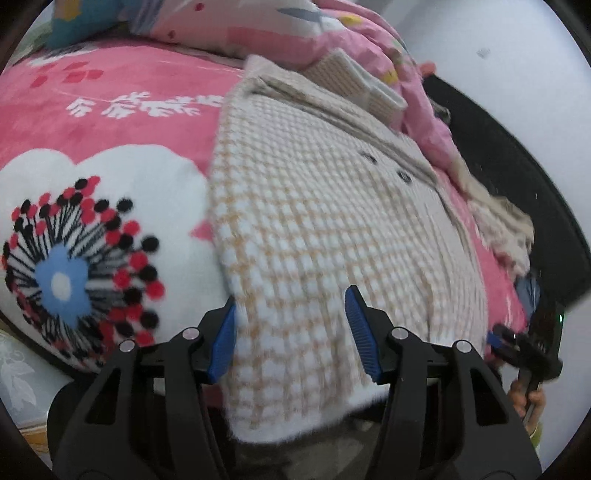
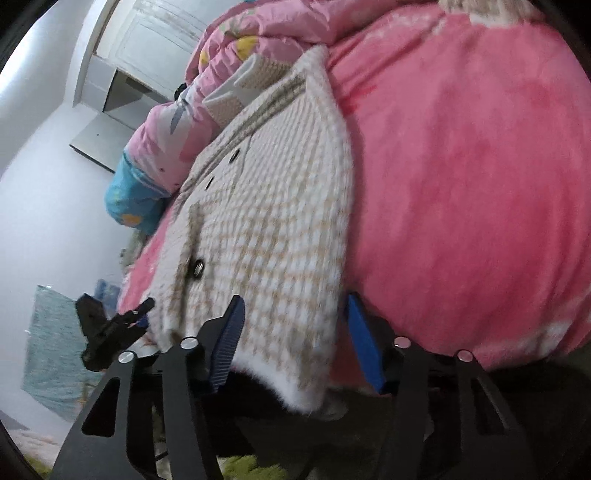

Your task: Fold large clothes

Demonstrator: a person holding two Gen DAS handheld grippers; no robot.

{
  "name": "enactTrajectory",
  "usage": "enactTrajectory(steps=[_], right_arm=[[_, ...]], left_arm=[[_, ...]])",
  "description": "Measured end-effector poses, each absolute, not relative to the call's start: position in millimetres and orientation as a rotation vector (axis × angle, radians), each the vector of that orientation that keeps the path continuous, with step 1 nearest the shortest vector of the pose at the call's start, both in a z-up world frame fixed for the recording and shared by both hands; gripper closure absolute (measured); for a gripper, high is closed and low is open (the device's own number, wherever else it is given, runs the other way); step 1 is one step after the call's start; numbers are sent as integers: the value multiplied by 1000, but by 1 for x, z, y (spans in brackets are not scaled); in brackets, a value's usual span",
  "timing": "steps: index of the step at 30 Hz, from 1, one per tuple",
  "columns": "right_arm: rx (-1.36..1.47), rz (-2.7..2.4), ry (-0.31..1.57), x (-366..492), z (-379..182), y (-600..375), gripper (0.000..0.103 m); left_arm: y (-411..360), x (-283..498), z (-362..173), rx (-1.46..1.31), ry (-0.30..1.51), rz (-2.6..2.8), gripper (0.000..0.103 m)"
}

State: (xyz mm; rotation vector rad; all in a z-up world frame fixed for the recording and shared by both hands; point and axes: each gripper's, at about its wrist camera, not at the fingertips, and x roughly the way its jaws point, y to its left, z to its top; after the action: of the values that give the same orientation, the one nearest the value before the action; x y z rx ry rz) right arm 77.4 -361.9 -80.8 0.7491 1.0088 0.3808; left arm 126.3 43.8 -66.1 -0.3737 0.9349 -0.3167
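Observation:
A beige and white checked coat (image 1: pixel 314 203) with dark buttons lies flat on a pink blanket (image 1: pixel 129 122), its hem hanging over the near bed edge. My left gripper (image 1: pixel 291 295) stands open over the hem's left corner, with the fabric between its blue pads. In the right wrist view the same coat (image 2: pixel 273 206) runs away from me. My right gripper (image 2: pixel 295 297) is open astride the hem's right corner, its right pad just outside the coat's edge. Each gripper shows in the other's view: the right gripper (image 1: pixel 517 343) and the left gripper (image 2: pixel 110 325).
A bunched pink quilt (image 1: pixel 332 33) and a folded beige checked piece (image 1: pixel 351 77) lie beyond the coat's collar. A black bed frame (image 1: pixel 517 184) runs along the right. A hand (image 1: pixel 532 402) holds the right gripper. A white door (image 2: pixel 159 37) and green rug (image 2: pixel 240 469) show.

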Motion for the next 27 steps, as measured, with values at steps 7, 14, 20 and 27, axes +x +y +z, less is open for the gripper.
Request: enactTrajectory(steps=[7,14,20,27], right_arm=[[832,409,1027,76,-97,-351,54],[810,441,1062,78,-101,-327,65],[746,438,994,71,-68,-319,91],[762,533,739,66,19,-353,95]], left_arm=[[44,121,-82,-402,1064,-266,61],[40,116,-86,-389,1055,-234,66],[23,99,-66,-190,1014,-162,93],[36,83,7,-63,852,-152,97]])
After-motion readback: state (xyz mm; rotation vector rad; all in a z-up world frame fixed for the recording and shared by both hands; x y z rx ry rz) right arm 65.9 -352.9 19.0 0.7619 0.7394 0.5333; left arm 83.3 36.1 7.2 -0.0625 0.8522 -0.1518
